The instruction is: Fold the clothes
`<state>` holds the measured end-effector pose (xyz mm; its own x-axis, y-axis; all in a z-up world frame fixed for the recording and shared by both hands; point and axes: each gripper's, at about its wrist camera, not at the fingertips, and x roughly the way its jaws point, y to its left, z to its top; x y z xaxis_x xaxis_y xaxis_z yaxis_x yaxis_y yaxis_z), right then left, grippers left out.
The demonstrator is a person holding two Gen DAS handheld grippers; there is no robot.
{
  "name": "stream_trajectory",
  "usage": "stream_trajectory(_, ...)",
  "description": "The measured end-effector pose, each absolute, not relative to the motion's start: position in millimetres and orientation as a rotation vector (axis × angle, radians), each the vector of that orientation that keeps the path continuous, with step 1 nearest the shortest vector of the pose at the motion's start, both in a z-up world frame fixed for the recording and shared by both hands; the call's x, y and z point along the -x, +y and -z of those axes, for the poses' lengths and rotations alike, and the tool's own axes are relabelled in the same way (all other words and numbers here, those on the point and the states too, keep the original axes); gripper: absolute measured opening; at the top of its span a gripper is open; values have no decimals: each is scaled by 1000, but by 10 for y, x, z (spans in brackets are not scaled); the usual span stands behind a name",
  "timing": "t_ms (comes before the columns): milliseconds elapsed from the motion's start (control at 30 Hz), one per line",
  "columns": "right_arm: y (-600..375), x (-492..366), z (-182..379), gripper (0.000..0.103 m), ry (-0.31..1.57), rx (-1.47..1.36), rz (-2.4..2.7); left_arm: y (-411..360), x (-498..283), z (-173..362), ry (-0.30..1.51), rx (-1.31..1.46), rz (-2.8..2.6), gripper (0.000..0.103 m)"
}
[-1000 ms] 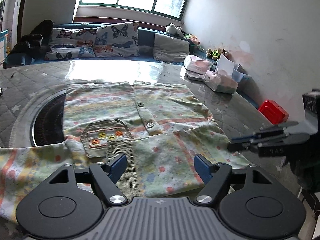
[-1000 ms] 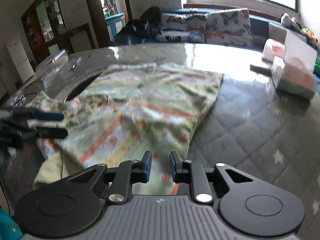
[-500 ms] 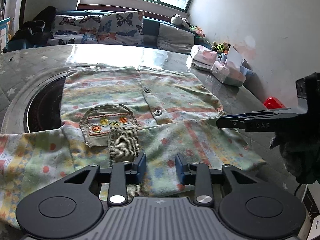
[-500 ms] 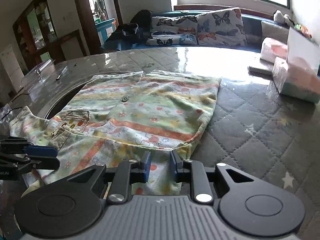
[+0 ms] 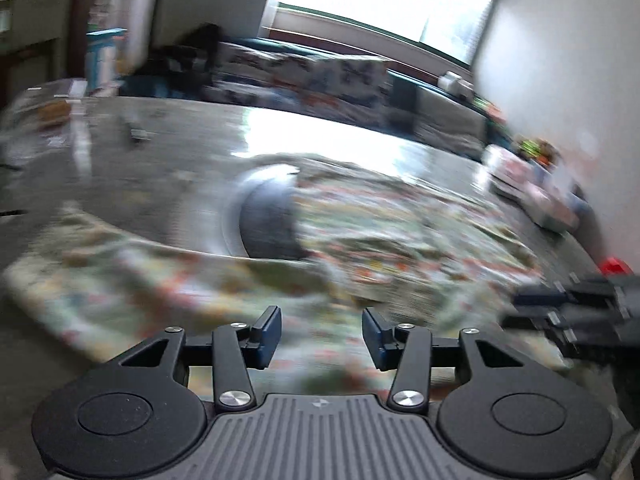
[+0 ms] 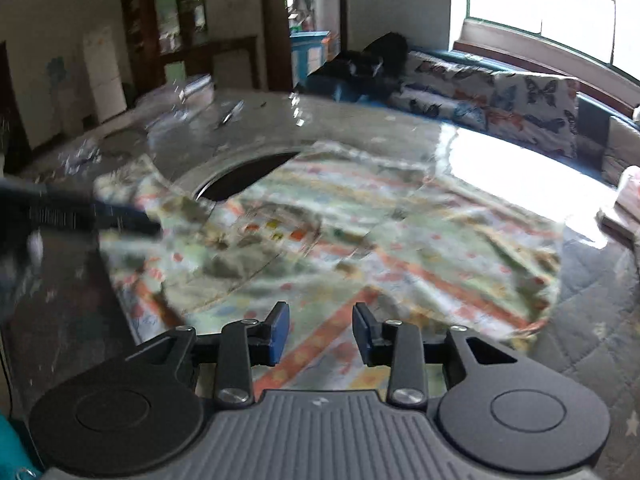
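So at this point the little patterned shirt (image 6: 360,240) was lying spread out on the big round table (image 6: 592,360), front side up with the pocket patch showing, and one sleeve trailing off toward the left edge over the dark round opening in the tabletop (image 6: 244,176). Both views were pretty smeared, so details like buttons were hard to make out. The left gripper (image 5: 321,336) had its blue pads wide apart with nothing between them, hovering just above the near hem of the shirt. The right gripper (image 6: 320,332) was the same deal: jaws apart, empty, hanging over the striped lower part of the fabric. Each one was visible in the other's camera off to the side, so they were near the two ends of the near edge. My read is that it was between grabs, with one sleeve area looking partly folded in and the long left sleeve not yet dealt with. Next move would probably need the left one to reach over to that trailing sleeve, pinch a single layer near the cuff, and bring it across the body without dragging the whole shirt.
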<state>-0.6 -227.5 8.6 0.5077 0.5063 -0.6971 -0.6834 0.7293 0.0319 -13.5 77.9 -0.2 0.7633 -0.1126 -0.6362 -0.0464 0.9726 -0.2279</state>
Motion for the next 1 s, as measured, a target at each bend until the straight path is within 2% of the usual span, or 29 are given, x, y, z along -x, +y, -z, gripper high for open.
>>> stream_trajectory(233,-2291,44,-58,37,753,259,-715,1400,264,35,661,262,-278,62)
stream_trajectory(400,-2374,36,-76,37,755,237,-704,1809,304,69,641,315,-507,62)
stream_trajectory(633,-2426,60,-113,37,746,220,-696,2047,260,141,664,361,-560,59)
stream_trajectory(733,-2438,68,-110,37,745,215,-693,2065,217,149,662,351,-557,49)
stream_trajectory(800,-2450,75,-107,37,745,211,-688,2075,184,153,658,350,-557,35)
stream_trajectory(833,-2462,82,-109,37,744,209,-686,2076,177,152,657,356,-551,23)
stream_trajectory(867,-2475,88,-111,37,744,206,-683,2077,173,150,655,363,-544,16)
stream_trajectory(933,-2504,100,-119,37,742,199,-675,2079,189,134,644,385,-524,8)
stream_trajectory(1000,-2546,114,-133,37,738,190,-665,2046,218,87,622,403,-495,7)
